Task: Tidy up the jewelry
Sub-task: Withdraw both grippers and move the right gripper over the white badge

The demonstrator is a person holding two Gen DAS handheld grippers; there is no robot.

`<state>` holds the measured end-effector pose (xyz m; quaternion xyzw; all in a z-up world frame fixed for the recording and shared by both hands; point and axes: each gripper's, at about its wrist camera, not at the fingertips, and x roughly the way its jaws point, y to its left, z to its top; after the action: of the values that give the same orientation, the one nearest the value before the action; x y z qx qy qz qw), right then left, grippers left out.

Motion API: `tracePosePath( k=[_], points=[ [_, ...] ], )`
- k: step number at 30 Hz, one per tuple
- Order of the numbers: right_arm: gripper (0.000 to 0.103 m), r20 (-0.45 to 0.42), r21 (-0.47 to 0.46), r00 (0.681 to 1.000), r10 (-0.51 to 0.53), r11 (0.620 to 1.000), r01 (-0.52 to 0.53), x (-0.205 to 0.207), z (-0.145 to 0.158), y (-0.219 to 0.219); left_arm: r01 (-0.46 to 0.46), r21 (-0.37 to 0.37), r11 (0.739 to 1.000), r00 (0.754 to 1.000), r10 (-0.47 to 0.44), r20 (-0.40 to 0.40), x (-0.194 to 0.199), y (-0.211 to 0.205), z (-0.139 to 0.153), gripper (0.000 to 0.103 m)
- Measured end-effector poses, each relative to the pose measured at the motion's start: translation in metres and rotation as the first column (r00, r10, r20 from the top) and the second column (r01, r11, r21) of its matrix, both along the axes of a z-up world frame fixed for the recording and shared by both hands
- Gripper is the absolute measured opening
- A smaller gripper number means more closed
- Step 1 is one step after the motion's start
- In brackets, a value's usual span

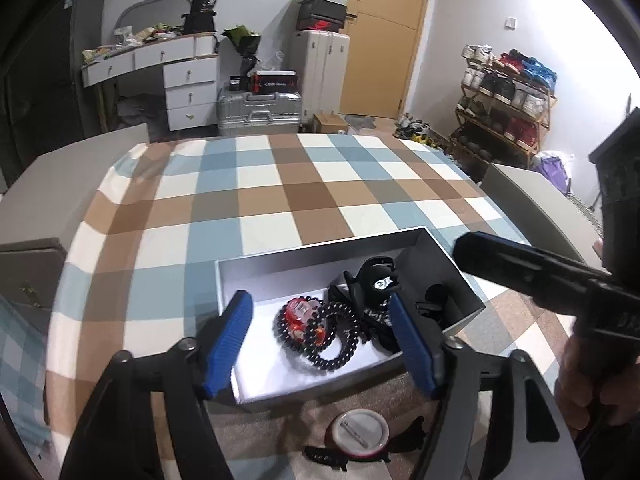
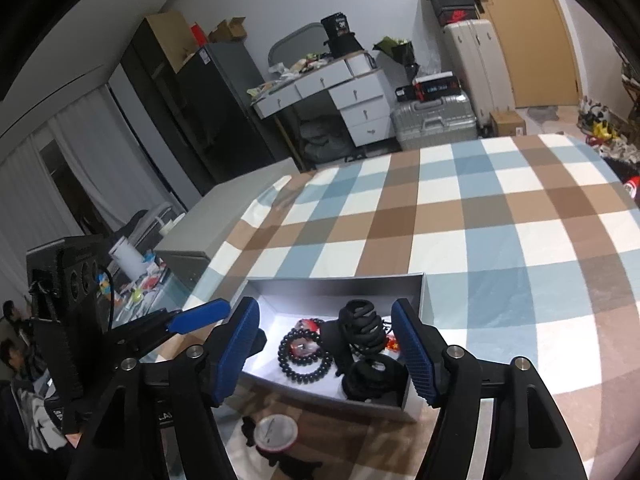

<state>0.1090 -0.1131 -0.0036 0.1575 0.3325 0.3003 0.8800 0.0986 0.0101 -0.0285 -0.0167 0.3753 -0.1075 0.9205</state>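
An open grey box with a white floor stands on the checked tablecloth; it also shows in the right wrist view. In it lie black bead bracelets, a red piece, a black claw clip and other dark pieces. My left gripper is open and empty above the box's near side. My right gripper is open and empty above the box; its finger reaches in from the right. A round pin badge lies on a dark piece in front of the box.
The checked tablecloth spreads far behind the box. Grey panels flank the table on both sides. Behind stand a white desk, suitcases and a shoe rack.
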Motion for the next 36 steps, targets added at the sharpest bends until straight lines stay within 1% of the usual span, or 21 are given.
tracePosePath(
  k=[5,6,8,10,11,12,17,19,20,23,26,31,34,36],
  points=[
    [0.077,0.000,0.012,1.000,0.002,1.000,-0.002,-0.015,0.003,-0.005,-0.058,-0.001,0.998,0.998,0.058,0.019,-0.017,0.003,0.000,0.073],
    [0.079,0.000,0.012,1.000,0.000,1.000,0.000,-0.018,0.002,-0.006,-0.069,0.000,0.998,0.997,0.069,0.020,-0.020,0.004,0.000,0.077],
    [0.080,-0.005,0.013,1.000,-0.003,1.000,0.003,-0.024,0.001,-0.007,-0.079,0.012,0.997,0.997,0.079,0.024,-0.025,0.005,0.000,0.082],
    [0.083,-0.011,0.010,1.000,-0.005,1.000,0.005,-0.030,0.000,-0.008,-0.096,0.044,0.994,0.995,0.094,0.039,-0.031,0.004,0.001,0.082],
    [0.086,-0.012,0.007,1.000,-0.009,1.000,0.009,-0.033,-0.001,-0.009,-0.100,0.054,0.994,0.994,0.098,0.045,-0.034,0.004,0.001,0.082],
    [0.087,-0.011,0.006,1.000,-0.013,1.000,0.013,-0.037,-0.002,-0.010,-0.105,0.060,0.993,0.993,0.102,0.051,-0.037,0.004,0.001,0.083],
    [0.089,-0.011,0.013,1.000,0.001,1.000,-0.001,-0.051,-0.008,-0.010,-0.134,0.064,0.989,0.988,0.128,0.088,-0.054,0.006,-0.002,0.086],
    [0.091,-0.006,-0.005,1.000,0.016,1.000,-0.016,-0.054,-0.013,-0.006,-0.149,0.073,0.986,0.984,0.140,0.109,-0.061,0.006,-0.006,0.087],
    [0.091,-0.011,-0.013,1.000,0.022,1.000,-0.022,-0.055,-0.016,-0.004,-0.157,0.071,0.985,0.983,0.148,0.109,-0.063,0.007,-0.009,0.090],
    [0.091,-0.033,-0.028,0.999,0.031,0.999,-0.032,-0.058,-0.027,0.001,-0.185,0.041,0.982,0.980,0.181,0.078,-0.069,0.017,-0.020,0.092],
    [0.091,-0.069,-0.024,0.997,0.039,0.999,-0.040,-0.061,-0.037,0.006,-0.207,0.048,0.977,0.977,0.204,0.055,-0.075,0.025,-0.029,0.092],
    [0.091,-0.098,-0.055,0.993,0.062,0.996,-0.068,-0.067,-0.050,0.023,-0.254,0.037,0.967,0.967,0.254,0.000,-0.084,0.044,-0.044,0.092],
    [0.091,-0.103,-0.084,0.992,0.074,0.993,-0.082,-0.068,-0.056,0.035,-0.273,0.023,0.962,0.962,0.274,-0.010,-0.092,0.053,-0.049,0.092],
    [0.091,-0.092,-0.117,0.992,0.087,0.988,-0.098,-0.068,-0.058,0.047,-0.280,0.034,0.959,0.960,0.281,-0.010,-0.098,0.055,-0.051,0.092]
  ],
)
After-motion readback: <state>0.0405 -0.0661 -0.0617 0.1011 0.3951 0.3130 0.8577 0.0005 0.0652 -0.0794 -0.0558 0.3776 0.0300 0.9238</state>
